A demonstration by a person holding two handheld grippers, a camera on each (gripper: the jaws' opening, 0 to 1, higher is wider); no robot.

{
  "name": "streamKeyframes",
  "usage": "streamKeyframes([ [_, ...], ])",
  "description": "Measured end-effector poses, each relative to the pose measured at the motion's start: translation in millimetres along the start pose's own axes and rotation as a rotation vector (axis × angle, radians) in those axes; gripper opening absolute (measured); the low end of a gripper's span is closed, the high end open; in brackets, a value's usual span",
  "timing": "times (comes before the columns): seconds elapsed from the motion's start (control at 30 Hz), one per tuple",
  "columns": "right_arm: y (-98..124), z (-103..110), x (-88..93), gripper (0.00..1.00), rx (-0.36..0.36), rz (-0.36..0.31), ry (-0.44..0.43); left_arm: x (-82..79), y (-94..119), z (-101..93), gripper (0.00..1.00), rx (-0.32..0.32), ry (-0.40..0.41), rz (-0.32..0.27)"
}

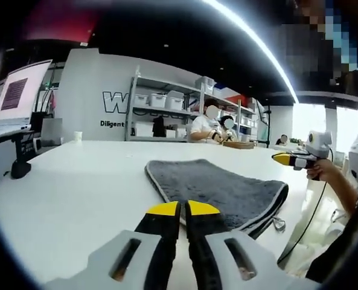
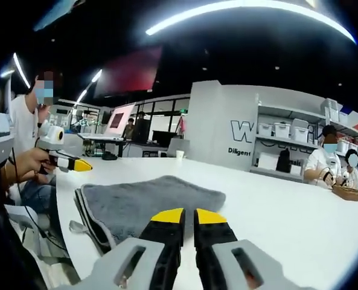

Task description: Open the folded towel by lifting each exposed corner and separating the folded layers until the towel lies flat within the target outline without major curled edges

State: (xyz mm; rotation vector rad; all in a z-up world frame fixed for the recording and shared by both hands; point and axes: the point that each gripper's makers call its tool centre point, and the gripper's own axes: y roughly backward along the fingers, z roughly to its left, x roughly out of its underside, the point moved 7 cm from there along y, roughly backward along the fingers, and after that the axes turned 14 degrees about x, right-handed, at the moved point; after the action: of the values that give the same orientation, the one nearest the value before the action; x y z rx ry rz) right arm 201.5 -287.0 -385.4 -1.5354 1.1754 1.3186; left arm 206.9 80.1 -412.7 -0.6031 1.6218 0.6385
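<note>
A grey folded towel (image 1: 218,187) lies on the white table (image 1: 76,181), with stacked layer edges showing along its near side. My left gripper (image 1: 183,208) hovers shut just before the towel's near edge, nothing between its yellow tips. My right gripper (image 1: 281,158) is held in a hand past the towel's far right side, off the cloth, its tips together. In the right gripper view the towel (image 2: 148,202) lies ahead and left of my right gripper (image 2: 188,215), which is shut and empty. The left gripper (image 2: 82,165) shows at the far left, above the table's edge.
A small metal piece (image 1: 279,223) sits by the towel at the table's edge. A monitor (image 1: 19,90) stands at the left and a paper cup (image 1: 77,136) at the back. Shelves with white bins (image 1: 166,99) and seated people (image 1: 206,127) lie beyond the table.
</note>
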Motion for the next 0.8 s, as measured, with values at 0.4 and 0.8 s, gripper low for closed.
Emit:
streamKeyframes([
  [0.4, 4, -6, -3.6, 0.22, 0.023, 0.024, 0.004, -9.7, 4, 3.1, 0.27, -0.038, -0.005, -0.028],
  [0.8, 8, -20, -4.2, 0.69, 0.089, 0.034, -0.004, -7.4, 11, 18.4, 0.97, -0.186, 0.115, -0.064],
])
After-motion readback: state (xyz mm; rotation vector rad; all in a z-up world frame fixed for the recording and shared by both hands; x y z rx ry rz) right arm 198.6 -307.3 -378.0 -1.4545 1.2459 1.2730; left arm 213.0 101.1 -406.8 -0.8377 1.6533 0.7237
